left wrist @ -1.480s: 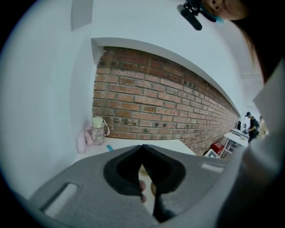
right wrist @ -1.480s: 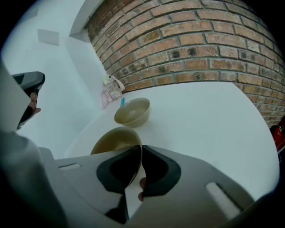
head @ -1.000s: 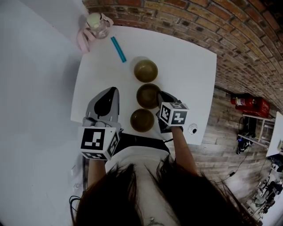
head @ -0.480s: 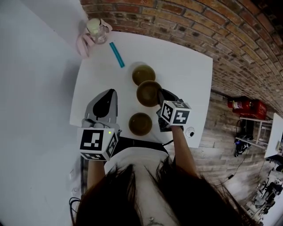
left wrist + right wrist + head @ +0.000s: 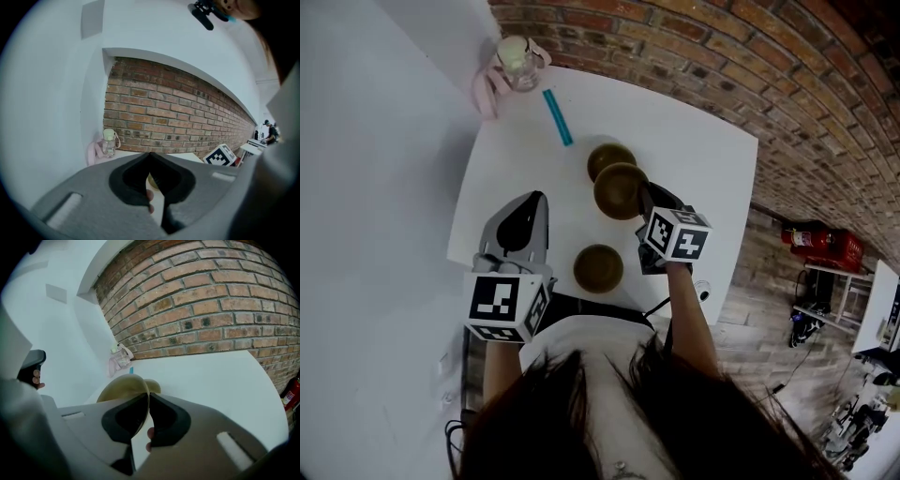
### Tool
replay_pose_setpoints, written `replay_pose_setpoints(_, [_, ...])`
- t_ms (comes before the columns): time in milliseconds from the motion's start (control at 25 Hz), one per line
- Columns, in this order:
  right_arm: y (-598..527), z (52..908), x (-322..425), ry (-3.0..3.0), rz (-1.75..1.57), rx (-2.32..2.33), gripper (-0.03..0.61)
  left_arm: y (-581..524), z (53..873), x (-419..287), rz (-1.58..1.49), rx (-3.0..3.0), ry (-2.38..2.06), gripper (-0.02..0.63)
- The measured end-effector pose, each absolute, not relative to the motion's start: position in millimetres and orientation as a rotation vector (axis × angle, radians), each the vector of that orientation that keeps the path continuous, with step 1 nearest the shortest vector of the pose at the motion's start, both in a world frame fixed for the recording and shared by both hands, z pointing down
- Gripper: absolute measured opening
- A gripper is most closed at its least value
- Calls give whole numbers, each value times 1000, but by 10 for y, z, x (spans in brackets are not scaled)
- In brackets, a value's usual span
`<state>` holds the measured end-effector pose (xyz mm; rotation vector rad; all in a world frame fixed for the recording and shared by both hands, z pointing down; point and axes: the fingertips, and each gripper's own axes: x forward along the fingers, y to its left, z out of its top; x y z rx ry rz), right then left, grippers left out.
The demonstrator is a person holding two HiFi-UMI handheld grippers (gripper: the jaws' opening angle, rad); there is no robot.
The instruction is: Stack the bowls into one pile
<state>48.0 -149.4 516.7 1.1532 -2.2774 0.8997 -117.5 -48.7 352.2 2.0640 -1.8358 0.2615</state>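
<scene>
Looks like a lab or workshop room: bare brick wall (image 5: 722, 52), plain white table (image 5: 703, 141) on wood-plank floor (image 5: 752, 309), red fire extinguisher (image 5: 820, 246) at the wall's foot, another white bench (image 5: 874, 309) with dark gear (image 5: 803, 323) beside it

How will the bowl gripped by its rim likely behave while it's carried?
Probably stiff: the bowl shows an even round shape though the right tongs pinch only one side of its rim. Held off-centre like that, it may tilt or swing. Its smooth-looking wall could slip from that thin grip.
</scene>
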Motion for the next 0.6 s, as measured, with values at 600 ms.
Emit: replay_pose_setpoints(600, [-1785, 5259, 324, -2276, 862, 1122, 25, -431, 3620, -1357, 263, 1969, -1892, 2])
